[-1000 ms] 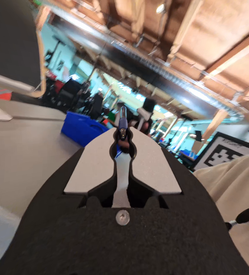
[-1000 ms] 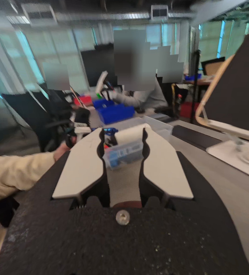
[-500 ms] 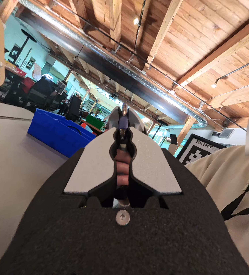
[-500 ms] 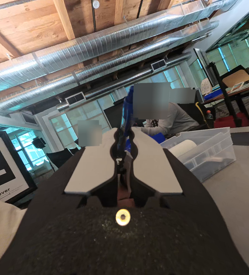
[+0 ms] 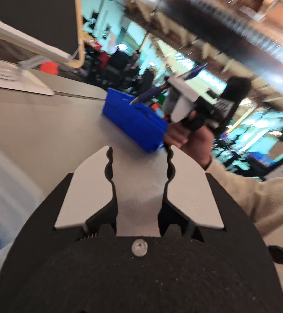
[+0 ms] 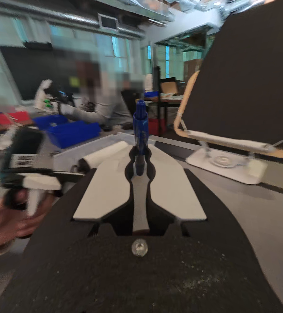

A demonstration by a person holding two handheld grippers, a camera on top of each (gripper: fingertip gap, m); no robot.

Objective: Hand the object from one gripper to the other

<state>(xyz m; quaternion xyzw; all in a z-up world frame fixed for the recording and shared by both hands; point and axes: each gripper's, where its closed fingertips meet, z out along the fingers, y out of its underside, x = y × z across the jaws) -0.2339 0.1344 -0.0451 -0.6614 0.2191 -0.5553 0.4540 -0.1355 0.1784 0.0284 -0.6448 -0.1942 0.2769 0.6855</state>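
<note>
A blue pen [image 6: 140,128] stands upright between the fingertips of my right gripper [image 6: 140,149], which is shut on its lower half. In the left wrist view the right gripper [image 5: 170,88] shows farther off with the pen [image 5: 152,93] held at a slant, above a hand [image 5: 188,142]. My left gripper [image 5: 139,150] is open and empty over the grey table [image 5: 52,128]. It also shows blurred at the left of the right wrist view [image 6: 41,183], apart from the pen.
A blue bin [image 5: 134,122] sits on the table beyond the left gripper. A clear bin with a white roll [image 6: 103,155] lies ahead of the right gripper. A white stand base [image 6: 222,162] and a black panel [image 6: 247,76] are on the right. People sit in the background. Tip to tip, the grippers are about 15 centimetres apart.
One second ago the left gripper held the pen and the right was open. Half a second ago both were shut on it. Now the left has opened and drawn away.
</note>
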